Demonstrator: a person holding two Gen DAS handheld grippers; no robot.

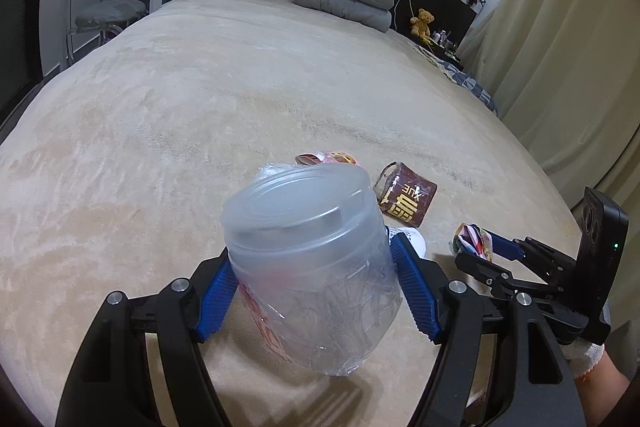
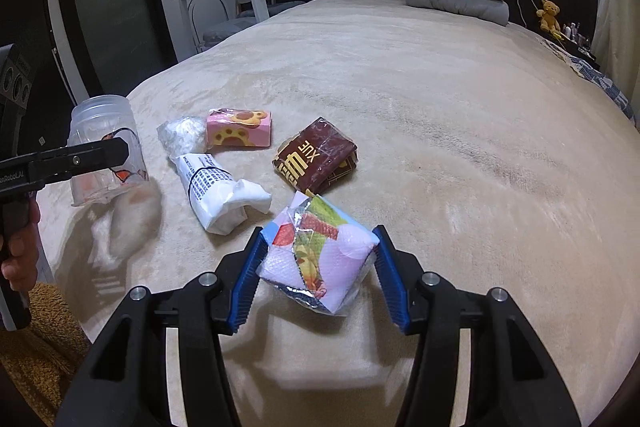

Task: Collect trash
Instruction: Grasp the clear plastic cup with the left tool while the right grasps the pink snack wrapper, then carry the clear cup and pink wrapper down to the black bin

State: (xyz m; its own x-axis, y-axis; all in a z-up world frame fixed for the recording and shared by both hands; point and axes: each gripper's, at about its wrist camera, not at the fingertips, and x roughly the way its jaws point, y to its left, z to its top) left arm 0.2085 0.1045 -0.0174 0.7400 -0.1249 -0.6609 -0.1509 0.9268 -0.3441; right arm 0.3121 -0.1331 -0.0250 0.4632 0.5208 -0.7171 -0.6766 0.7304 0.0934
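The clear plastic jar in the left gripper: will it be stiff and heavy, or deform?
The clear plastic jar looks thin-walled and creased, so it probably dents under the left gripper. It seems nearly empty, likely light. Being round, it may roll on the beige blanket.

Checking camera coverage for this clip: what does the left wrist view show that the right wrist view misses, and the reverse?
Only the left wrist view shows the left gripper head-on, its blue fingers clamping the clear plastic jar. Only the right wrist view shows the white printed wrapper, the crumpled clear bag and the whole pink paw-print box. Both show the brown box, the pink crumpled packet in the right gripper, and the beige bed.
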